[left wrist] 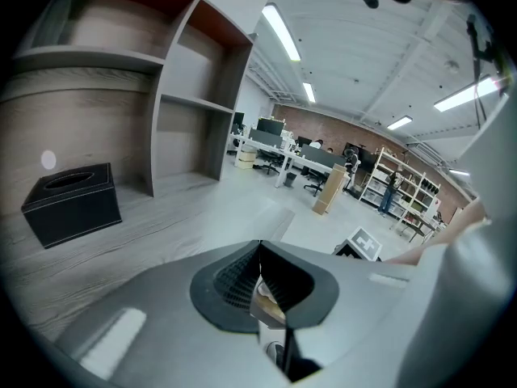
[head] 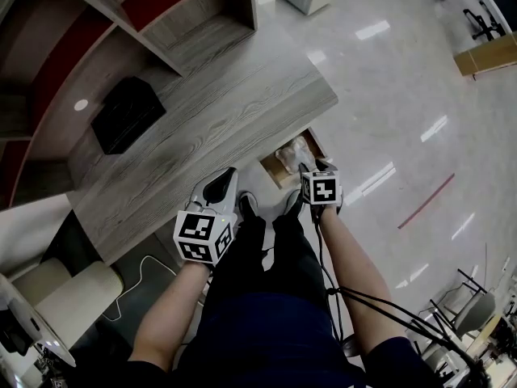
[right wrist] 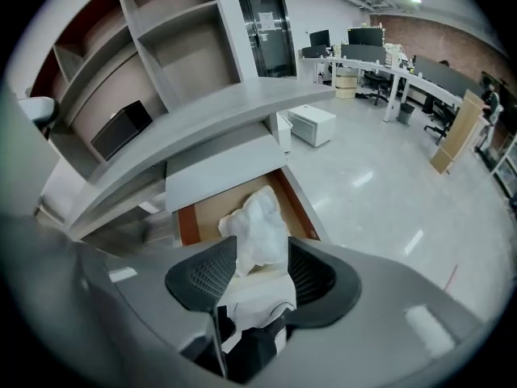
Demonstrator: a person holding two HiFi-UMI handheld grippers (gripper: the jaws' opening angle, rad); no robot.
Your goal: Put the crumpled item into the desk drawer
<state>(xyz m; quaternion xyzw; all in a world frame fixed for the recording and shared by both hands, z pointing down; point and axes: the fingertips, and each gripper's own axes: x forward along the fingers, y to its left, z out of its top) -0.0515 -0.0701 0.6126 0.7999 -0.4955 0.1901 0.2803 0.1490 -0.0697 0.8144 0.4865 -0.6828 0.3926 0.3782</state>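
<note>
While the left gripper (left wrist: 260,285) hangs shut, the right gripper (right wrist: 257,267) hovers over the drawer (right wrist: 202,212), jaws apart around crumpled paper (right wrist: 260,226).

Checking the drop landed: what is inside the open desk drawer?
A crumpled white item in the brown-bottomed drawer; the right gripper, jaws open around it, hides the near end.

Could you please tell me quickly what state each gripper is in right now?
Left gripper: closed, empty.
Right gripper: open, with the white crumpled item between its jaws, over the open drawer.
</note>
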